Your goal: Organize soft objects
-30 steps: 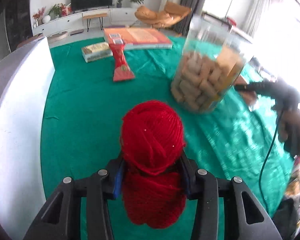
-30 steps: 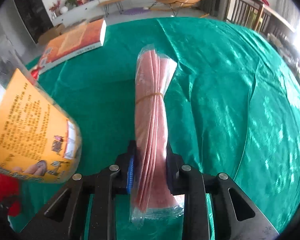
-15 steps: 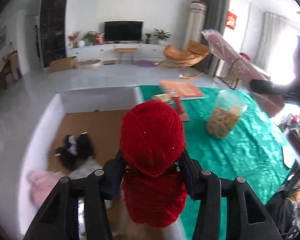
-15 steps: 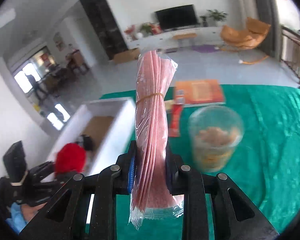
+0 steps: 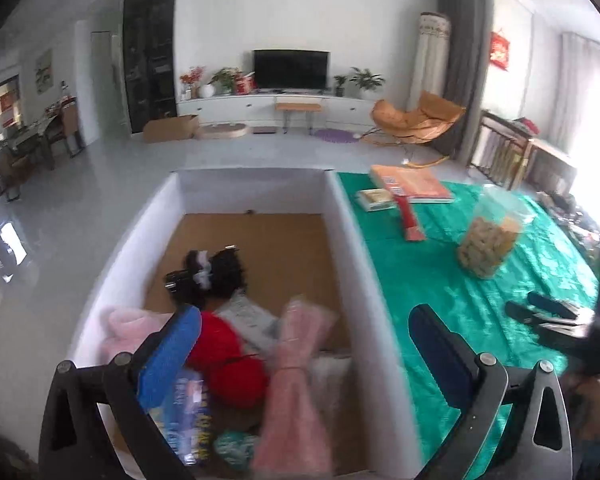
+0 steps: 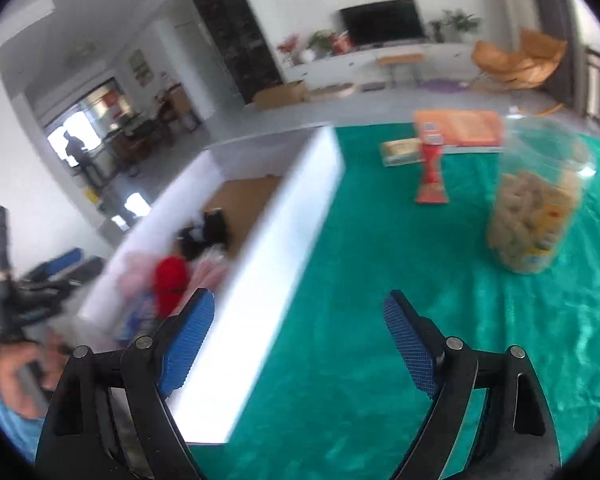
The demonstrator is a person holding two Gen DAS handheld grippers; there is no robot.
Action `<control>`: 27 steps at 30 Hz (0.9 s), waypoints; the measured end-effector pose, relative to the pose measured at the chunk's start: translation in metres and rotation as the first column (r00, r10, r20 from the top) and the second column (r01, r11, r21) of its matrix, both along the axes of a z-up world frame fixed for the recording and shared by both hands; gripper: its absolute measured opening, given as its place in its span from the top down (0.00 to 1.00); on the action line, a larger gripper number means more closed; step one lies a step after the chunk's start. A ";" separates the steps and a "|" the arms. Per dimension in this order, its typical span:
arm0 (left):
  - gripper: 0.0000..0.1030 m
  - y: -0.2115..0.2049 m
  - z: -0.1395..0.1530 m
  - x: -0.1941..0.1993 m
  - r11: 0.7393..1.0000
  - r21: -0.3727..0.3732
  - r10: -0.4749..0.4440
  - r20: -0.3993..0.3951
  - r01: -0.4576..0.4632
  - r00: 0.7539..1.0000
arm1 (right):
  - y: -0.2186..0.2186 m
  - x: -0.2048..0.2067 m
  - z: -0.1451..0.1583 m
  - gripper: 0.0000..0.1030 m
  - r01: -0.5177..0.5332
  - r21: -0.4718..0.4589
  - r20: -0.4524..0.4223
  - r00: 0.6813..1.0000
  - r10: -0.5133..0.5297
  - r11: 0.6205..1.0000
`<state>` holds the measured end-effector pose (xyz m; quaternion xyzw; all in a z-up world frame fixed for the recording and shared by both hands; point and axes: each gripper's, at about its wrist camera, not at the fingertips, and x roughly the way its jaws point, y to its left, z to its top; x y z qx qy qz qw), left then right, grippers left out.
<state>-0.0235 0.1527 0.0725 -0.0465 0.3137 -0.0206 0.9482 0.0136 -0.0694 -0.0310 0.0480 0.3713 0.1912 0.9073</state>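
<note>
Left wrist: left gripper (image 5: 304, 344) wide, empty; right gripper (image 6: 300, 334) likewise. Pink bundle (image 5: 296, 384), blurred low-centre, probably unsettled, may slide onto red yarn (image 5: 228, 364).

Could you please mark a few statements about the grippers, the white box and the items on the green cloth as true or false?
1. The left gripper is clamped on the red yarn ball. False: its jaws stand wide open and the yarn lies in the white box.
2. The pink bundle lies inside the box. True.
3. The right gripper holds nothing. True.
4. The clear jar stands inside the box. False: it stands on the green cloth, outside the box.
5. A black hair accessory lies in the box. True.
</note>
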 end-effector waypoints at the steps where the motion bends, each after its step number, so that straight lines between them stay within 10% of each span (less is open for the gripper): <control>1: 0.00 -0.019 0.004 0.001 0.998 -0.018 -0.061 0.016 0.061 0.998 | -0.026 0.002 -0.023 0.14 0.093 -0.051 -0.003 0.996 -0.093 0.994; 6: 0.00 -0.140 0.000 -0.002 0.929 -0.036 -0.367 0.013 0.368 0.930 | -0.124 0.004 -0.093 0.14 0.416 -0.234 -0.005 0.904 -0.429 0.879; 10: 0.00 -0.212 -0.037 0.006 0.875 -0.035 -0.484 -0.086 0.483 0.871 | -0.171 0.000 -0.093 0.14 0.519 -0.085 -0.041 0.851 -0.524 0.850; 19: 0.00 -0.226 -0.106 0.075 0.951 0.085 -0.281 -0.169 0.298 0.945 | -0.159 0.001 -0.087 0.14 0.534 -0.190 -0.085 0.827 -0.556 0.824; 27: 0.00 -0.217 -0.164 0.127 0.955 0.128 -0.224 -0.272 0.266 0.936 | -0.156 -0.008 -0.074 0.13 0.534 -0.194 -0.080 0.828 -0.556 0.823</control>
